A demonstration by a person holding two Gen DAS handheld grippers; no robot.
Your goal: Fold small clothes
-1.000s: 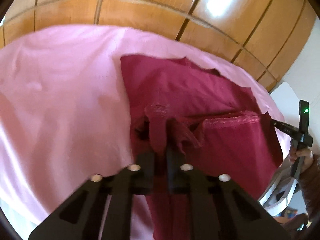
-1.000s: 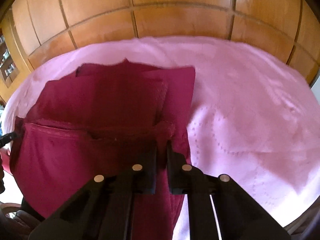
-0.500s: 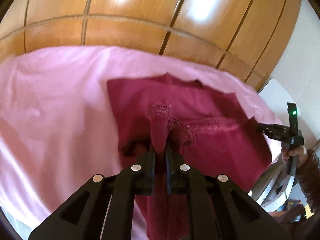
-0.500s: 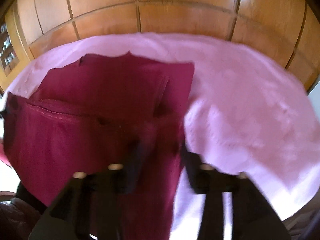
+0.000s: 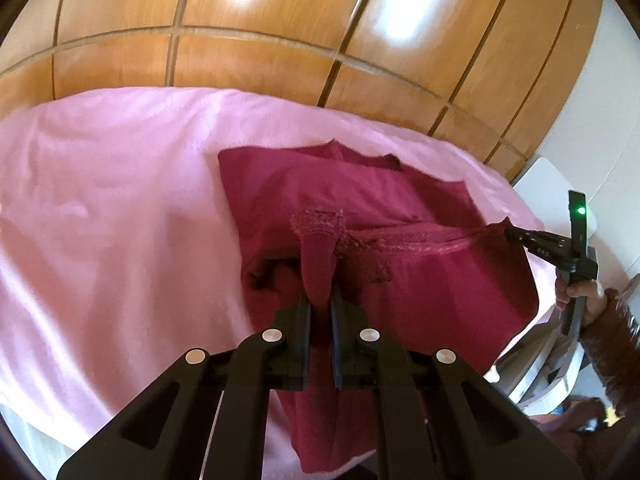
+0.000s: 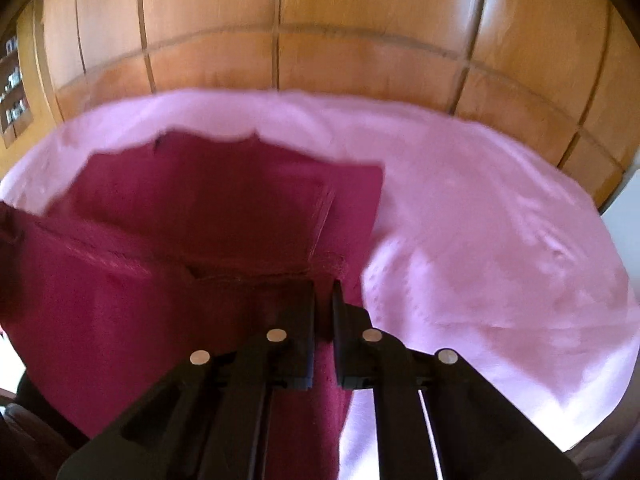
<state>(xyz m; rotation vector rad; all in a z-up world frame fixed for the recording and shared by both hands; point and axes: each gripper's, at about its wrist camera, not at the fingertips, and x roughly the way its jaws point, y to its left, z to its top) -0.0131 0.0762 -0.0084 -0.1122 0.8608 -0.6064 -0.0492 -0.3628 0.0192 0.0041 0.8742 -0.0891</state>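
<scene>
On the pink sheet (image 5: 120, 240), below the wood panels (image 5: 260, 40), lies the maroon garment (image 5: 360, 188), its far part flat and its near edge raised by both grippers. Left gripper (image 5: 320, 300): jaws nearly shut on a bunched corner of the hem, the lace trim (image 5: 320, 224) standing just beyond the tips. Right gripper (image 6: 324, 292): jaws nearly shut on the opposite corner; it also appears at the sheet's right margin in the left view, held by a hand (image 5: 580, 292), with the hem (image 5: 420, 240) drawn taut between the two. Within the last second the right jaws opened, then closed again on the cloth, a re-grip rather than a release. Compared with a second ago, the left gripper has risen and the hem runs straighter and tighter, with more of the near half lifted off the sheet. Judgement: the fold is under way, with both corners secured and ready to be carried toward the panels over the flat half.
</scene>
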